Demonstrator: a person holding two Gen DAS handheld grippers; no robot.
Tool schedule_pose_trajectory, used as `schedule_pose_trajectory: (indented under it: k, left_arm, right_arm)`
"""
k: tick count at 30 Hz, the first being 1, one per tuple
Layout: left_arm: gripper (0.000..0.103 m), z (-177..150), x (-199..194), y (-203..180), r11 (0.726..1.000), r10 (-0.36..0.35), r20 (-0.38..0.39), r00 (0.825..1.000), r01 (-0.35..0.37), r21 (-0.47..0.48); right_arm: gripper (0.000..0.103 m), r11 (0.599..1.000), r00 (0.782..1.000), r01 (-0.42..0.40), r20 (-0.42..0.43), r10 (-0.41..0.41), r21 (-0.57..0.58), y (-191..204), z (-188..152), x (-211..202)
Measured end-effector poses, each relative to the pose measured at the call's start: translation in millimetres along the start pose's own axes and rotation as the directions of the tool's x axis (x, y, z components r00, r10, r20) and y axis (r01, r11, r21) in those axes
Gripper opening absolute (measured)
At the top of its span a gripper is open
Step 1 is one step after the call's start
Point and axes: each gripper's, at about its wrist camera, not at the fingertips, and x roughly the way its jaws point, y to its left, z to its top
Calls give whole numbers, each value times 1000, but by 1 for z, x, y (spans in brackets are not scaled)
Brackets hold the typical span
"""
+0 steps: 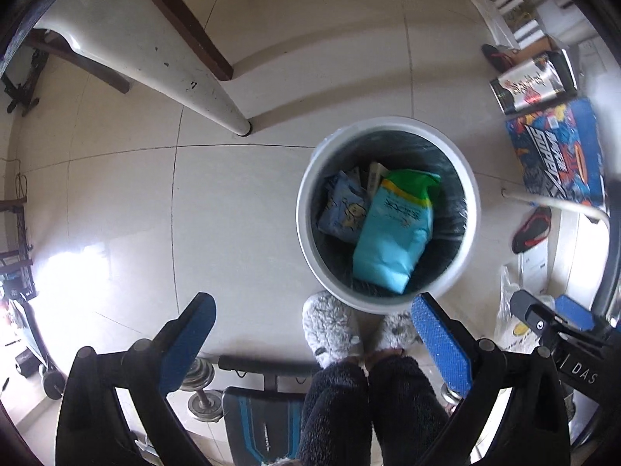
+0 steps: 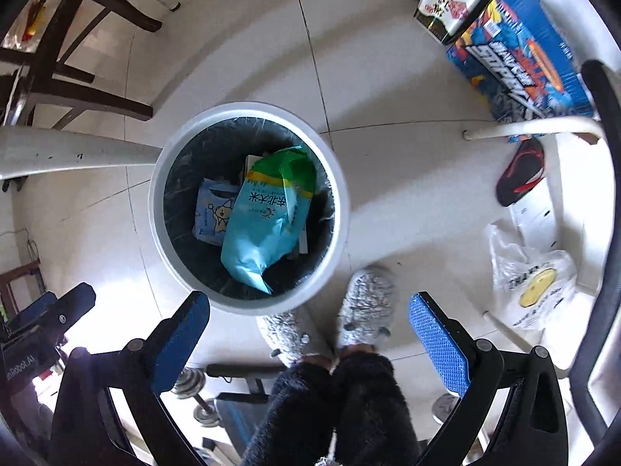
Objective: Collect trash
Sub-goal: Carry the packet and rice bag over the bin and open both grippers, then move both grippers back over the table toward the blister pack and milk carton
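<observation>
Both the left tongs (image 1: 314, 334) and the right tongs (image 2: 310, 330) hang spread wide above the floor, gripping and touching nothing. The white trash bin (image 2: 170, 240) stands below them, holding a turquoise-and-green bag (image 2: 264, 213) beside a pale blue packet (image 2: 211, 211).

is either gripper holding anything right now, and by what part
Nothing is held. The left gripper and right gripper are both open with nothing between their fingers; the turquoise bag lies inside the bin.
</observation>
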Motion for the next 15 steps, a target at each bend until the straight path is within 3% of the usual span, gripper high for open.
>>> schedule_pose_trajectory:
  k: [6,15]
  left_arm:
    - [103,-22,-38,-8,999,-39,7,999,39,34]
    - [103,-54,-116,-15,997,-52,18,999,50,60]
  right_arm:
    - [103,999,1000,19,24,-18,-31,-1,-18,-42]
    - [103,999,998,-4,56,6,-39,-7,-52,-137]
